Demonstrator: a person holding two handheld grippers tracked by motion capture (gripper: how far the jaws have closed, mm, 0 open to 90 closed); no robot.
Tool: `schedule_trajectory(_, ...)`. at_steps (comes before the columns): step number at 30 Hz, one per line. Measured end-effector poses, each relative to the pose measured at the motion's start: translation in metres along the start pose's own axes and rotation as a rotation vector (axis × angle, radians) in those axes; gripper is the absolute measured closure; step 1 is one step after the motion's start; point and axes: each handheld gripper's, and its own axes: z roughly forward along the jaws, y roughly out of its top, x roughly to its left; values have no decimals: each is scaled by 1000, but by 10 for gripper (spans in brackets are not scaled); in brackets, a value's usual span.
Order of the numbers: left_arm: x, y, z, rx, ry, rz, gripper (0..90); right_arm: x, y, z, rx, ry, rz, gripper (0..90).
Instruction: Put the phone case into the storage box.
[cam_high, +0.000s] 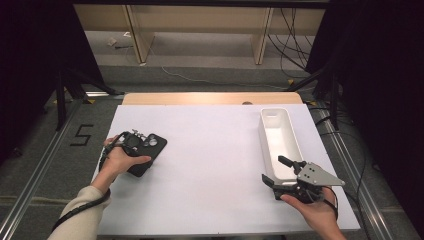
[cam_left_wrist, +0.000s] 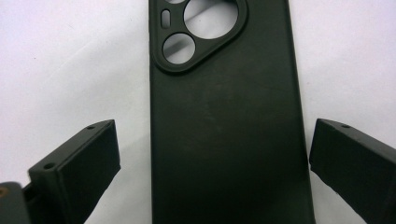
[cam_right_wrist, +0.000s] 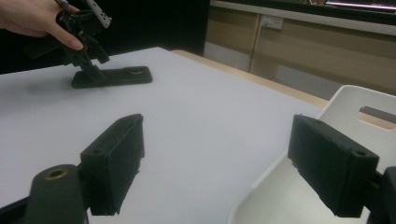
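Observation:
A black phone case lies flat on the white table, back up, with its camera cut-outs at the far end. My left gripper is open above it, one jaw on each side of the case and neither touching it. From above, the left gripper sits over the case at the table's left. My right gripper is open and holds nothing, hovering at the near end of a white tray. Its own camera shows the right gripper with the tray wall to its right.
The white table top spreads wide between both hands. The long tray has nothing in it and runs along the right side. Farther off in the right gripper view are the left gripper and the case. Cables and wooden furniture stand beyond the far edge.

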Motion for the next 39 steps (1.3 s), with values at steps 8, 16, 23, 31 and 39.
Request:
schedule_trajectory(8,1,1,5,15,-12,-10,17,0,0,0,2,1,0,197)
schedule_trajectory(16,1,0,7,22,-18,-12,15,0,0,0,1,4,1,198)
schedule_trajectory(23,4,-1,8,26,-38,-23,12,0,0,0,3,4,0,198)
schedule_trajectory(31,6,-1,9,35,-54,-31,14,1,0,0,3,6,1,197)
schedule_trajectory(39,7,-1,10,34,-69,-41,26,1,0,0,4,6,1,197)
